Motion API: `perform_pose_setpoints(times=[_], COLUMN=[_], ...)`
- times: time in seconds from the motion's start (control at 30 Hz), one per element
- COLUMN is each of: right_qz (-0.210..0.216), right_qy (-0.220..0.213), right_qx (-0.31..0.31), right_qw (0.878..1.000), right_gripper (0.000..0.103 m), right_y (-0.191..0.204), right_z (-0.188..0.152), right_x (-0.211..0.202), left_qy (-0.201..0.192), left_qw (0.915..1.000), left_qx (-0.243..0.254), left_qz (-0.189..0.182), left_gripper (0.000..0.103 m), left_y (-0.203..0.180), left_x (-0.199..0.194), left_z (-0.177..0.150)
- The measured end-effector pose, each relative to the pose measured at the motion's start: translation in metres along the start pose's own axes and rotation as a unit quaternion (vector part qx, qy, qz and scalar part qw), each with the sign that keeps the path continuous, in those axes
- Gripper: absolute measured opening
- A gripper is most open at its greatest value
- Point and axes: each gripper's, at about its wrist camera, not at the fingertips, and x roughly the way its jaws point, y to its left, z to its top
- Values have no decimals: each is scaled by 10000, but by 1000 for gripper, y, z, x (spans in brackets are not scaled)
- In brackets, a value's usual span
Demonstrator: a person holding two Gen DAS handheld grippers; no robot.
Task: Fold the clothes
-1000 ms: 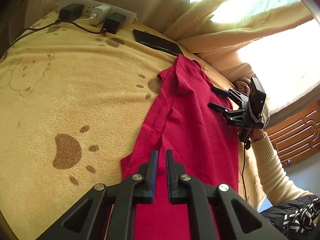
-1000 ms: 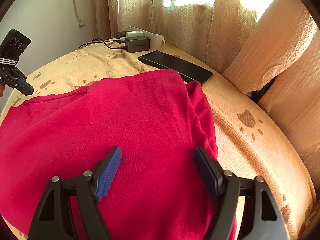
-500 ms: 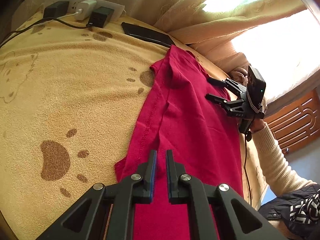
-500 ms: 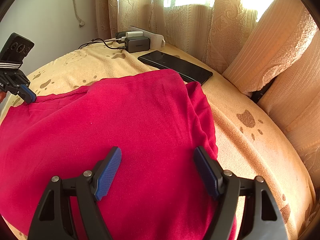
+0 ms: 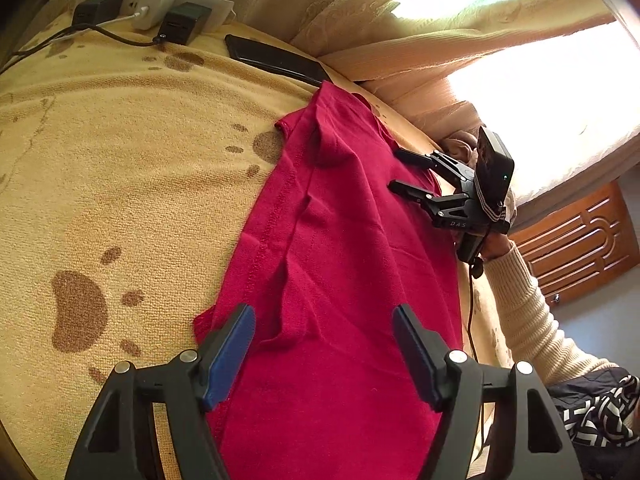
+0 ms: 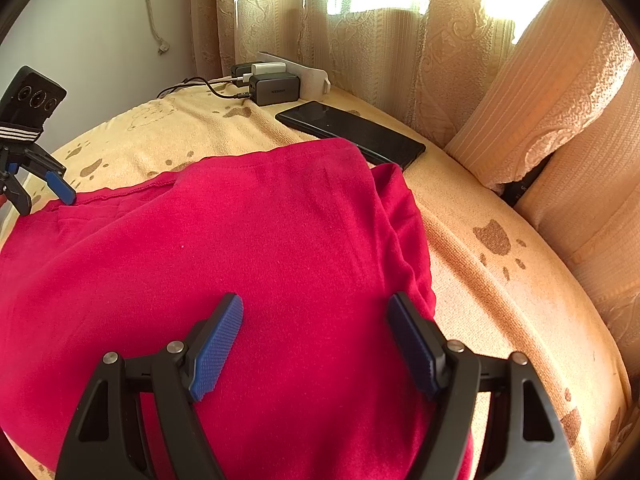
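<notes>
Blanket [image 5: 120,184] with paw prints covers the whole work surface; red garment [image 5: 344,280] lies on it as a long band, partly folded, with a doubled-over edge on the side nearest the phone [image 6: 352,128]. Left gripper [image 5: 324,344] sits over the near corner of the cloth, jaws opening, fabric below and between the fingers but pads not pressing it, so that corner is free. Right gripper [image 6: 316,332] hovers over the far side of the garment, fingers spread wide, nothing pinched. Risks: the freed corner has a loose ridge of cloth running up from it, so the next fold could lock in a wrinkle or land skewed. Fabric is soft knit, so a shallow pinch likely grabs only the top layer and drags the fold apart. Garment end looks to overlap the phone, hard to tell from either view; pulling there could shift it toward the power strip [image 6: 280,76] and its cables.
</notes>
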Motion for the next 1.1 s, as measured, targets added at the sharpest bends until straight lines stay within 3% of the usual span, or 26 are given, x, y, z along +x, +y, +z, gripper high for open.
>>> perform_pose_setpoints(times=[0.13, 0.37, 0.4, 0.47, 0.67, 0.83, 1.1], right_qz=[-4, -8, -6, -6, -9, -5, -11], right_qy=[0, -1, -1, -1, -1, -1, -1], right_qx=[4, 5, 6, 6, 9, 7, 4], right_qw=[10000, 10000, 10000, 10000, 10000, 10000, 10000], right_gripper=[78, 78, 78, 78, 78, 78, 78], right_y=[0, 0, 0, 0, 0, 0, 0], right_z=[0, 0, 0, 0, 0, 0, 0], right_x=[0, 0, 0, 1, 1, 1, 1], left_qy=[-39, 159, 169, 258, 181, -237, -382], left_qw=[9998, 9998, 9998, 9997, 9988, 9982, 9986], left_qx=[-86, -100, -80, 33, 193, -37, 40], left_qz=[-170, -66, -49, 36, 422, 541, 377], left_gripper=[73, 71, 66, 41, 7, 5, 6], left_y=[1, 7, 7, 5, -1, 8, 10], left_x=[-4, 8, 9, 13, 12, -11, -19], left_z=[4, 4, 4, 2, -1, -1, -4])
